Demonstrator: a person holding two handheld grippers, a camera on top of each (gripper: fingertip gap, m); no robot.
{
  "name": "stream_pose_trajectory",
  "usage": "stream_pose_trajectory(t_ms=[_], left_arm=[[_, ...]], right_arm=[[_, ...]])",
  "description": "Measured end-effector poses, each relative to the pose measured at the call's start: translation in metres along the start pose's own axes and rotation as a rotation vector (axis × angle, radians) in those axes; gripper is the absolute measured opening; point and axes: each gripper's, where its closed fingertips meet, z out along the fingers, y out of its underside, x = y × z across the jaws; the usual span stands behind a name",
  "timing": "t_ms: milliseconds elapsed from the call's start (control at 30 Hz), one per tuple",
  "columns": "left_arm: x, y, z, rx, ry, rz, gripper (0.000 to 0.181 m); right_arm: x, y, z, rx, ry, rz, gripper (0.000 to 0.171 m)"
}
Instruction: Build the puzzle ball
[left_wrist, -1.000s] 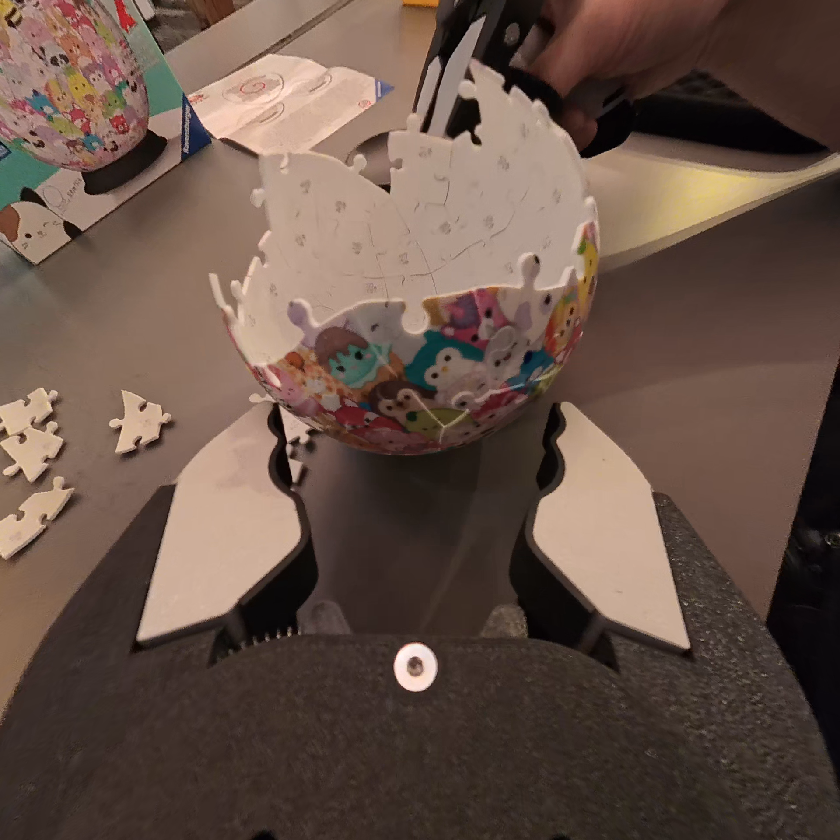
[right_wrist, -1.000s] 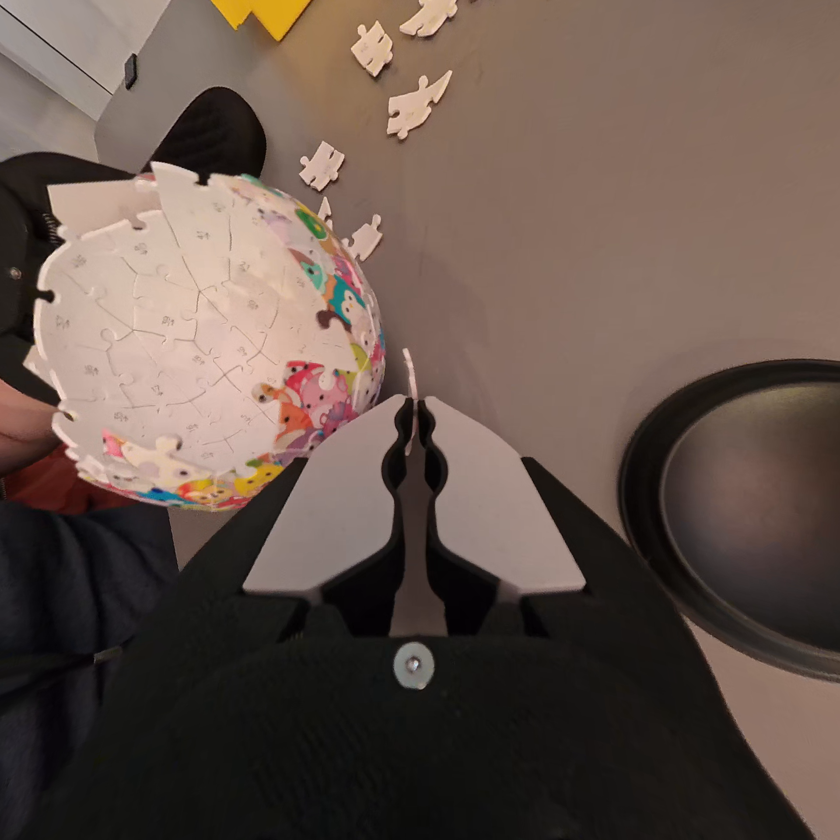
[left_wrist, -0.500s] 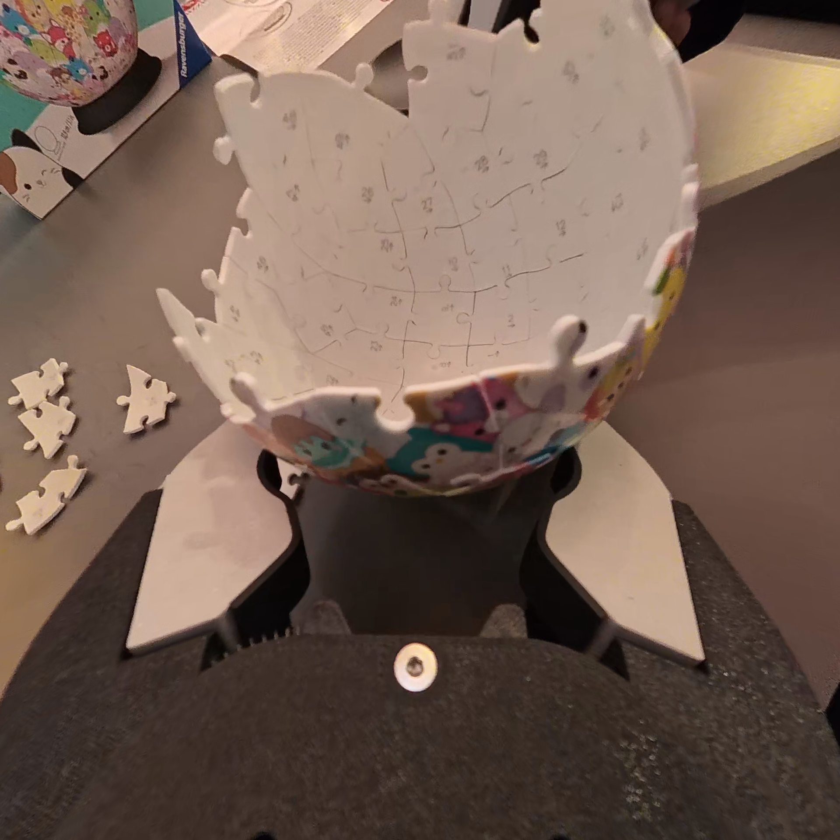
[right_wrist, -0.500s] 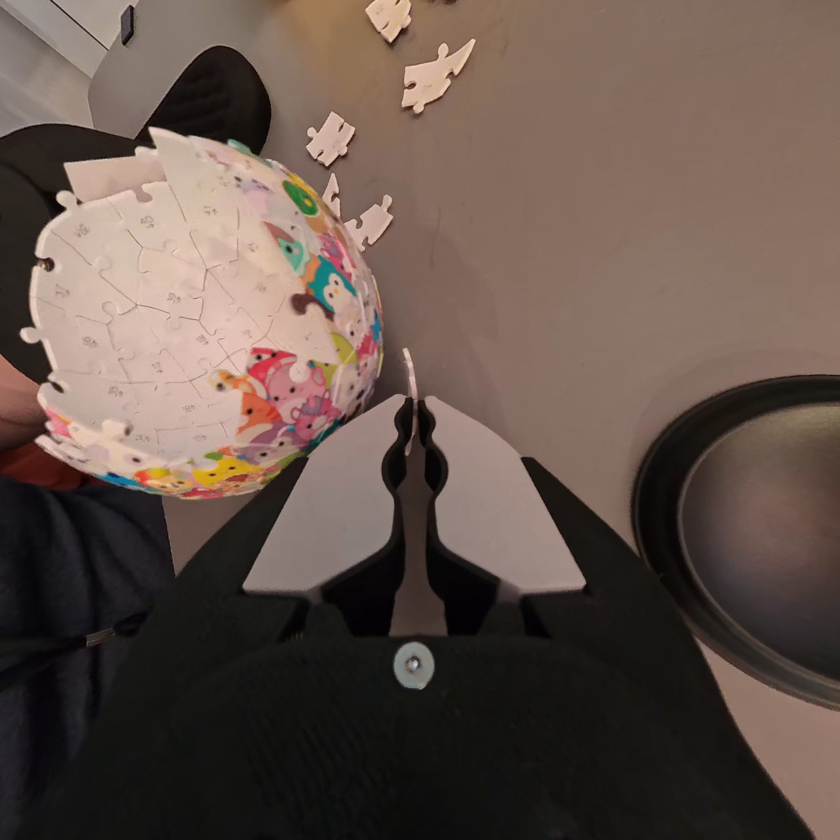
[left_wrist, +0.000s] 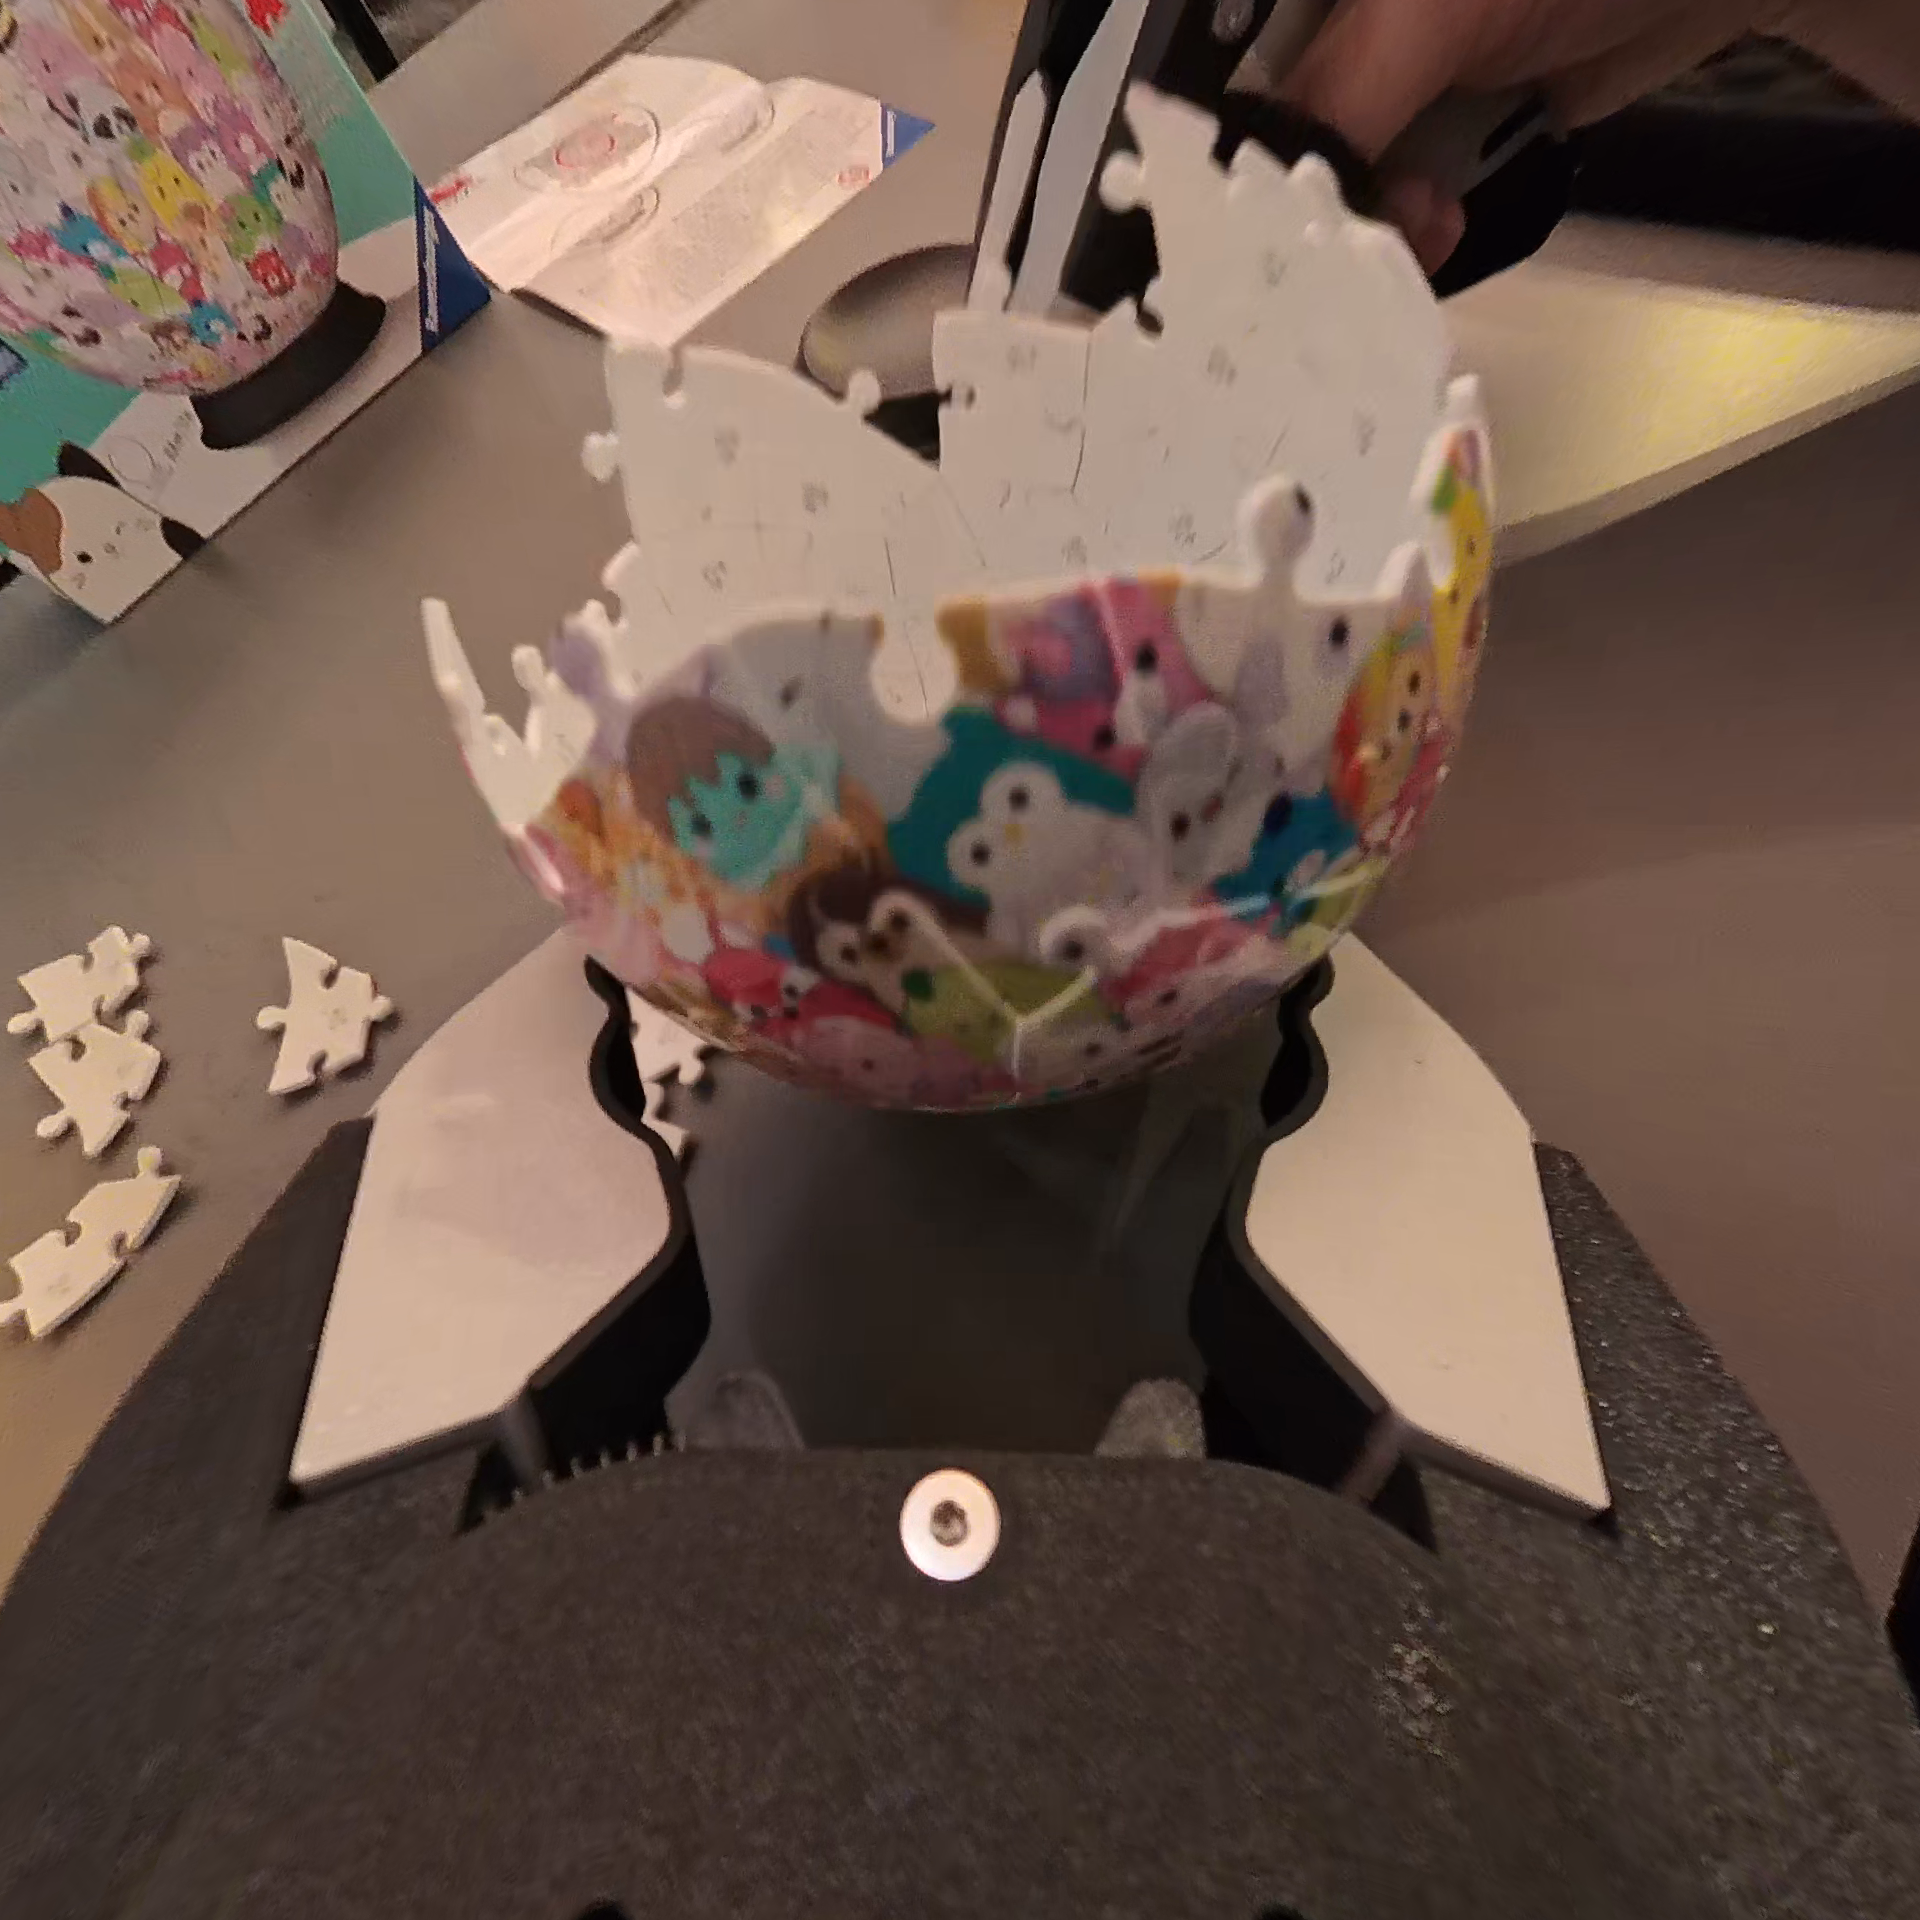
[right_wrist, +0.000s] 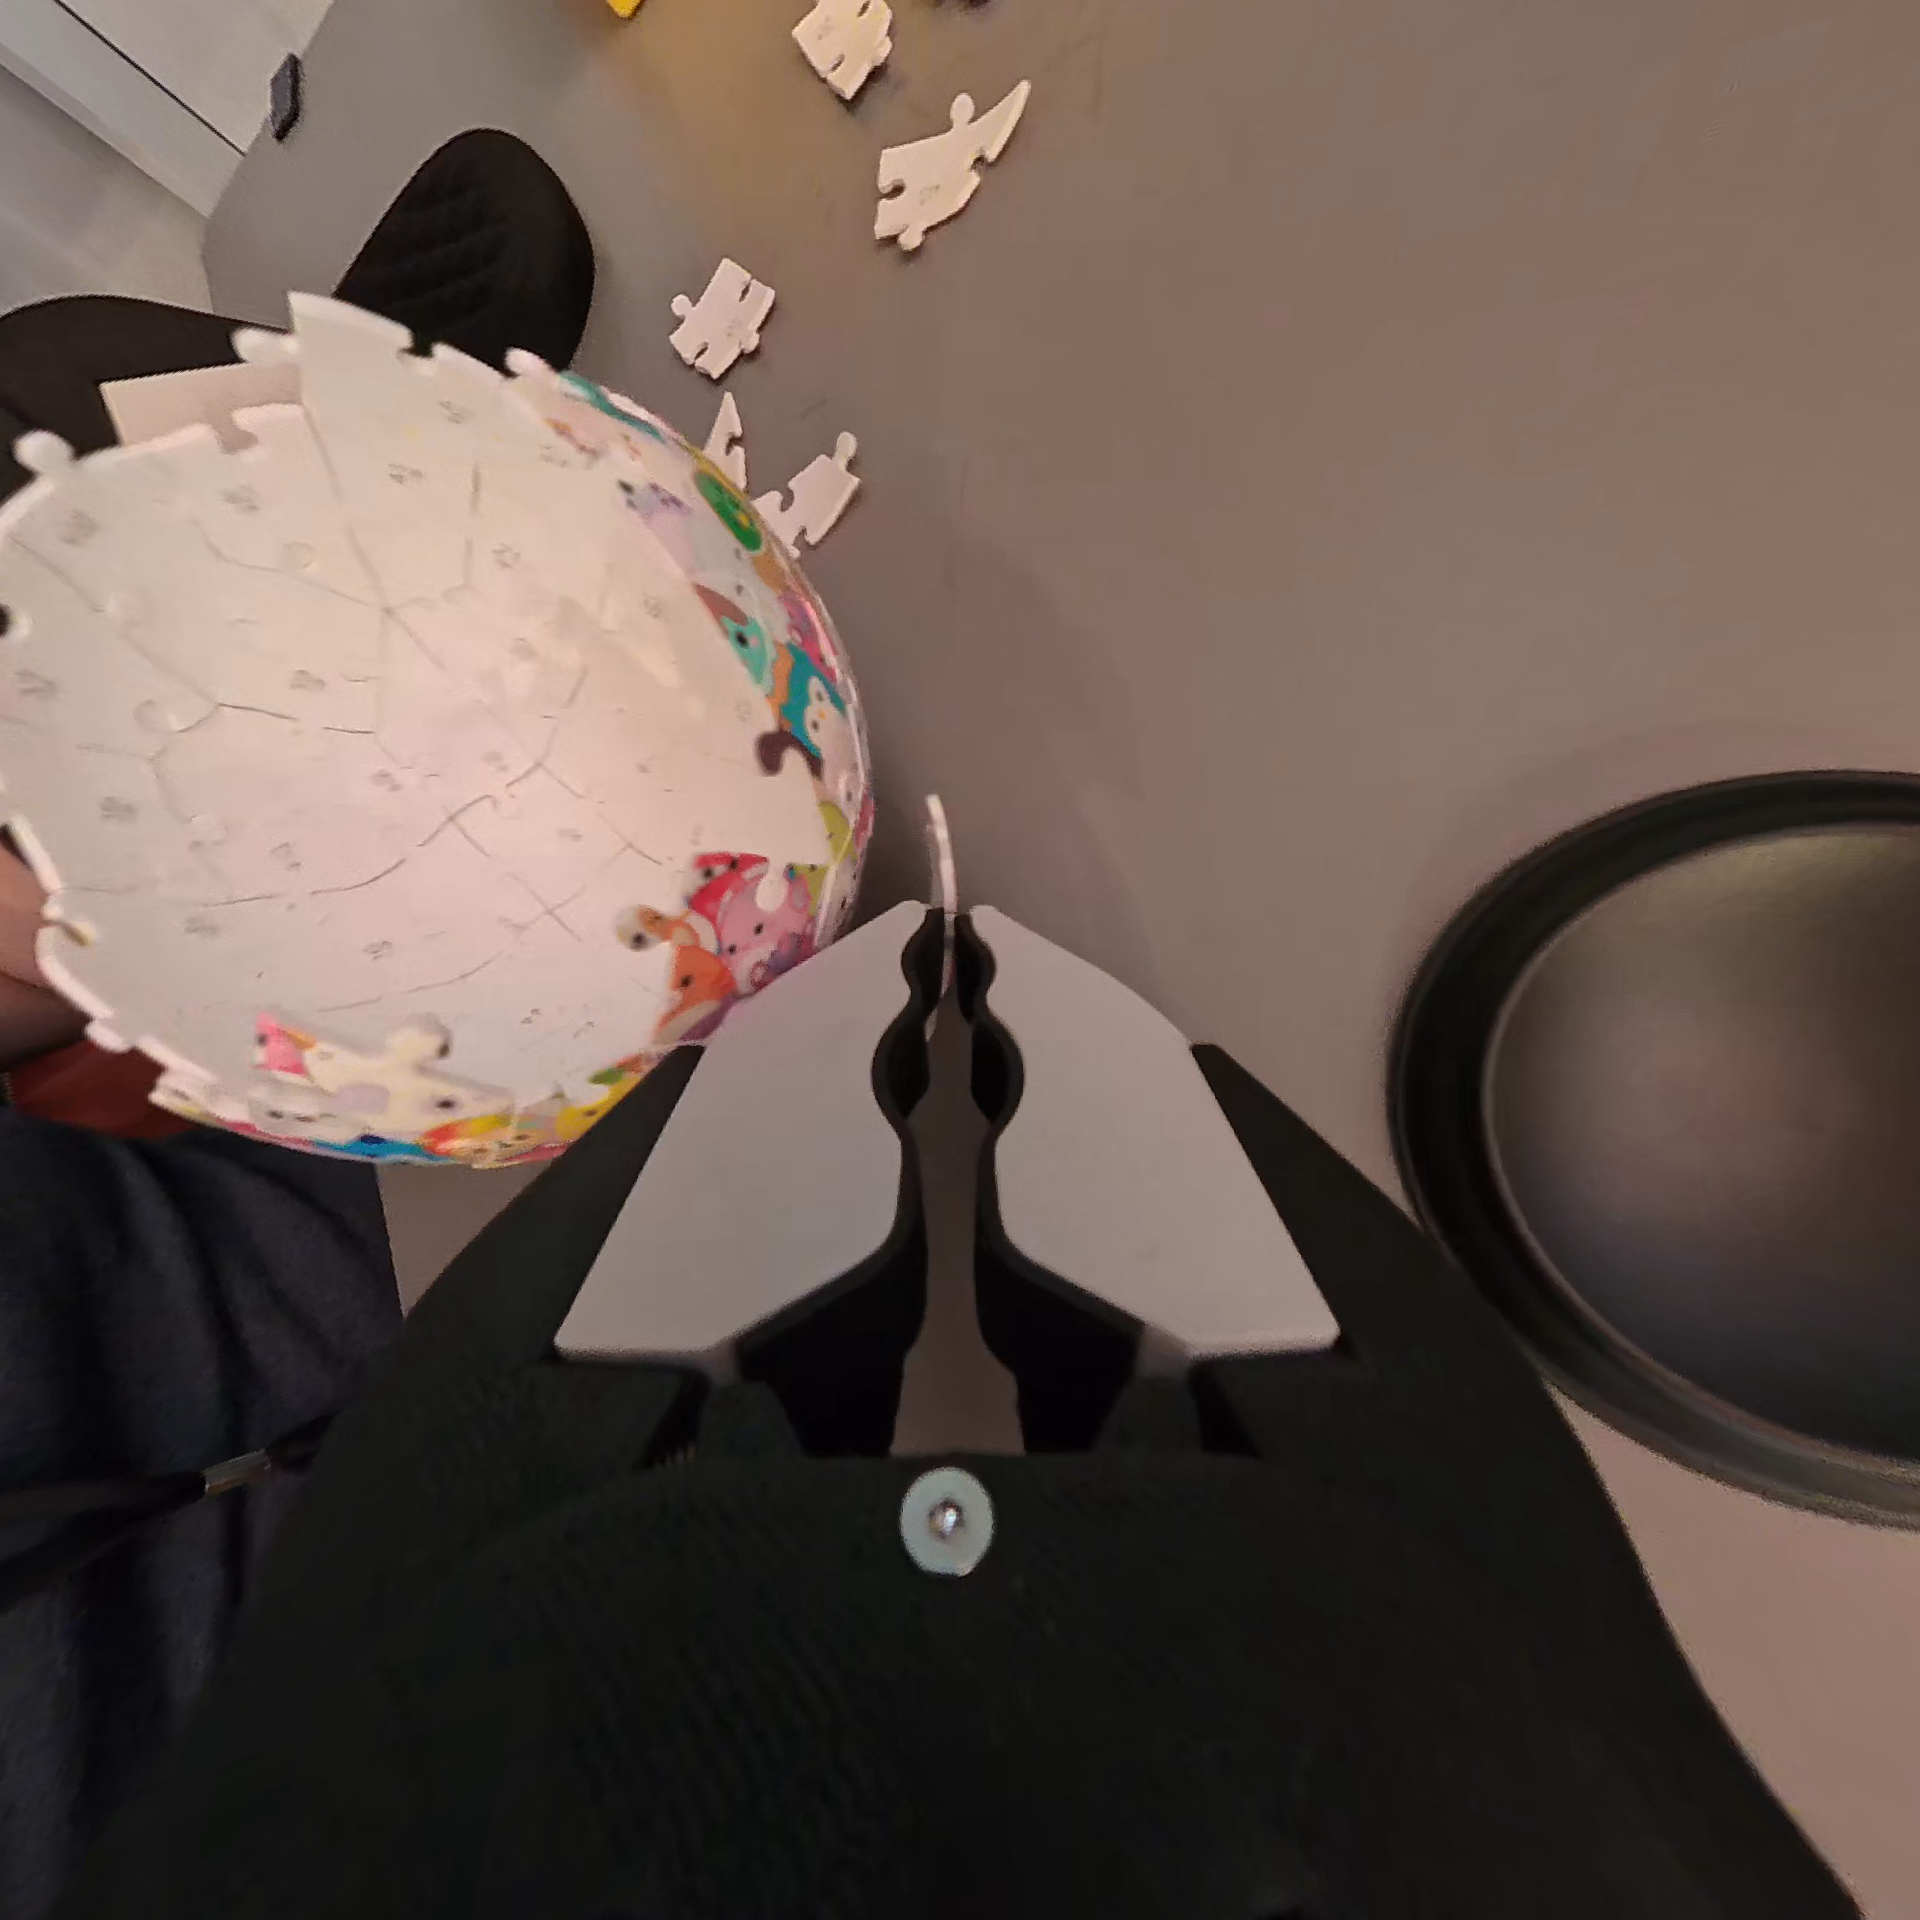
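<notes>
The half-built puzzle ball (left_wrist: 987, 831) is an open shell, coloured outside and white inside, with a jagged rim. Its underside sits between the tips of my left gripper (left_wrist: 956, 997), whose jaws stand wide apart. I cannot tell whether the fingers touch it. In the right wrist view the ball (right_wrist: 416, 727) lies left of my right gripper (right_wrist: 940, 914), which is shut on a thin white puzzle piece (right_wrist: 938, 852) held edge-on beside the ball's coloured side. The right gripper (left_wrist: 1049, 208) also shows behind the ball's far rim.
Several loose white pieces (left_wrist: 322, 1013) lie on the grey table to the left, and more (right_wrist: 935, 171) lie beyond the ball. The puzzle box (left_wrist: 187, 260) and a leaflet (left_wrist: 675, 177) are at the back left. A black round dish (right_wrist: 1714, 1143) sits right of my right gripper.
The ball tipped its opening toward the left wrist camera, then swung back more upright, and now sits closer to the left fingertips. The right gripper still grips its piece beside the ball.
</notes>
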Motion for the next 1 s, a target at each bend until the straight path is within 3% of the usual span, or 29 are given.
stream_pose_trajectory(t_ms=[633,1000], left_arm=[[0.005,-0.022,-0.007,0.087,0.046,-0.046,0.117],[0.007,-0.031,-0.009,0.056,0.056,-0.035,0.115]], right_arm=[[0.017,0.009,-0.02,0.003,0.071,0.03,0.003],[0.021,0.009,-0.021,0.006,0.065,0.068,0.003]])
